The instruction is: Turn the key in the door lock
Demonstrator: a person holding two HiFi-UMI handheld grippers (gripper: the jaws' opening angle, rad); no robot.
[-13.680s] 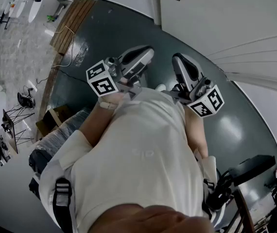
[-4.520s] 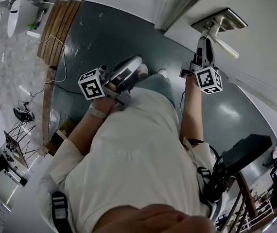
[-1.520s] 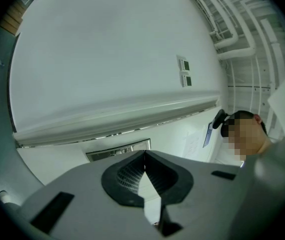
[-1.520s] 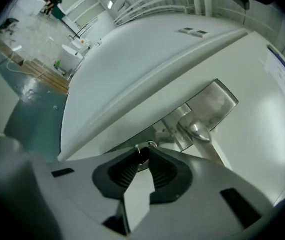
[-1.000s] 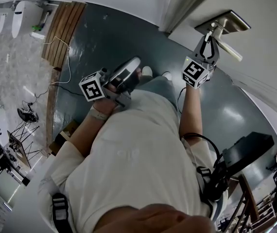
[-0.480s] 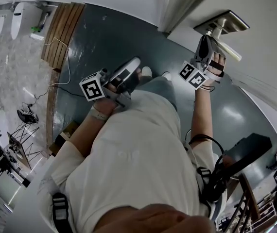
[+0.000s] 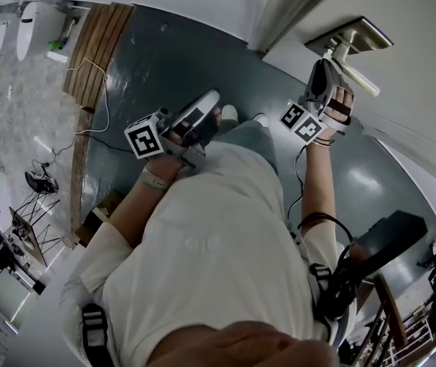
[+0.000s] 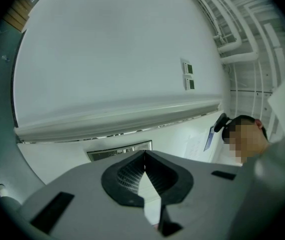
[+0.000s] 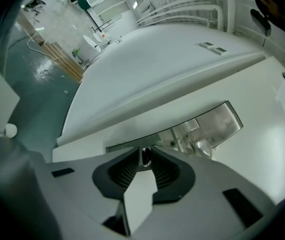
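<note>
Big white door (image 7: pixel 409 14) at right. Shiny lock plate (image 7: pixel 353 35) near door's edge, handle (image 7: pixel 362 83) sticking out of it. Right gripper (image 7: pixel 323 71) up at plate, jaws squeezed on small dark key (image 9: pixel 145 156). Key sits at plate's end, away from handle. Left gripper (image 8: pixel 144 155) held low by person's tummy, well apart from plate, jaws pressed together, nothing between them.
</note>
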